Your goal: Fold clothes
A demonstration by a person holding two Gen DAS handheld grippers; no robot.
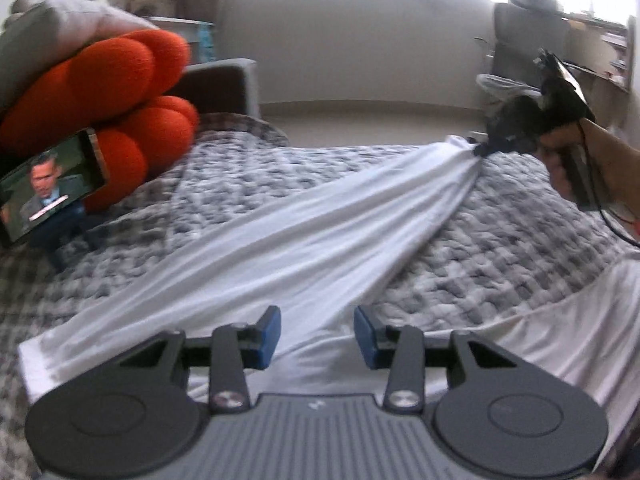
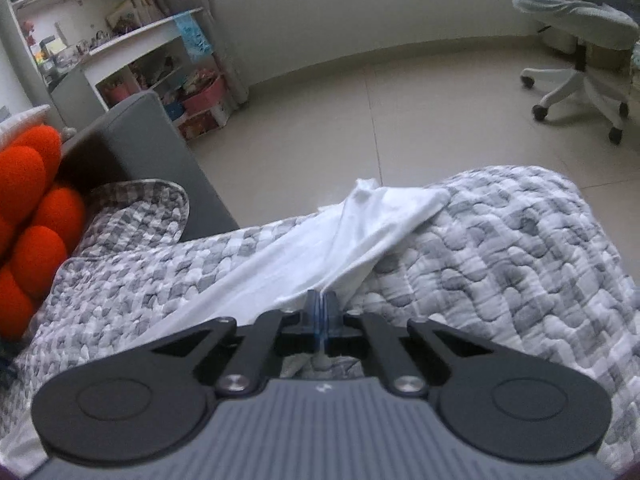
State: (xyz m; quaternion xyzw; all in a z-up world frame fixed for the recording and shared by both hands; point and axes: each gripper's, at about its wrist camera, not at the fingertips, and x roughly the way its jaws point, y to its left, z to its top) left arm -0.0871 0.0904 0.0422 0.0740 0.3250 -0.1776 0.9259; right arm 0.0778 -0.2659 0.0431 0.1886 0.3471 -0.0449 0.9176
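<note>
A grey-and-white checked quilt (image 2: pixel 500 248) covers the bed, with an orange knotted cushion (image 1: pixel 116 92) at its head. A phone (image 1: pixel 52 188) showing a video leans against the cushion. Beyond, a white swivel chair (image 2: pixel 576 40) stands on the tiled floor (image 2: pixel 400 120) near cluttered white shelves (image 2: pixel 136 52).

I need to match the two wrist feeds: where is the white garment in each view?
Left wrist view: white garment runs diagonally from bottom left up to the right tongs, which pinch its far end.
Right wrist view: it lies at centre, bunched into the closed tongs at its near edge.
Shared landmark: the orange cushion, at left in both.
</note>
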